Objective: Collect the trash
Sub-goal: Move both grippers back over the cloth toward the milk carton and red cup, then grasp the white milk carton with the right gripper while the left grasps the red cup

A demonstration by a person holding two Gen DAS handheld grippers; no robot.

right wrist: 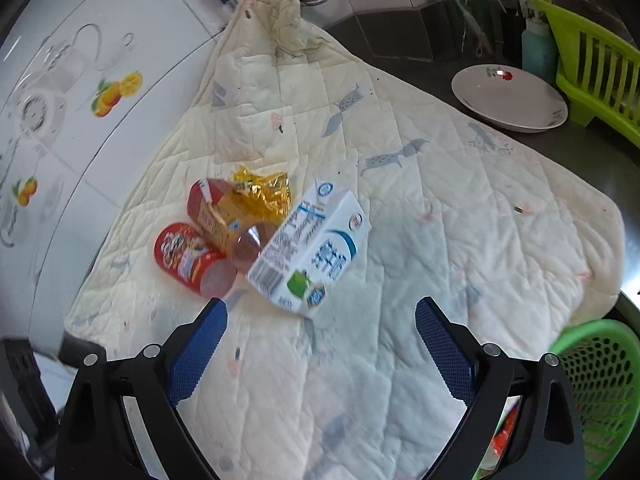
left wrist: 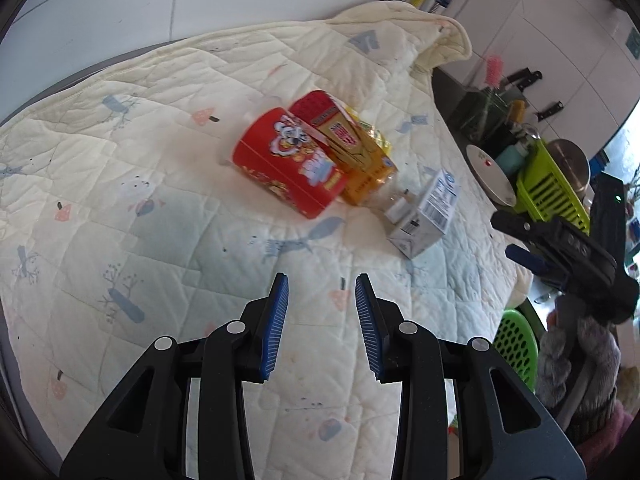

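A small pile of trash lies on a cream quilted cloth [left wrist: 168, 216] [right wrist: 440, 240]: a red cup [left wrist: 288, 164] [right wrist: 188, 256] on its side, an orange-labelled bottle [left wrist: 360, 152] [right wrist: 224, 216], a crumpled yellow wrapper [right wrist: 264, 190] and a white milk carton [left wrist: 428, 212] [right wrist: 312, 244]. My left gripper [left wrist: 322, 280] hovers open over bare cloth, short of the pile, nothing between its fingers. My right gripper [right wrist: 320, 308] stands wide open just in front of the carton, empty; in the left wrist view it appears at the right edge [left wrist: 520, 240].
A green perforated basket [right wrist: 600, 392] [left wrist: 516, 344] sits at the cloth's near right corner. A white bowl [right wrist: 508, 96] [left wrist: 492, 176], a green dish rack [right wrist: 596, 64] [left wrist: 548, 188] and utensil holders stand on the dark counter to the right. A tiled wall lies behind.
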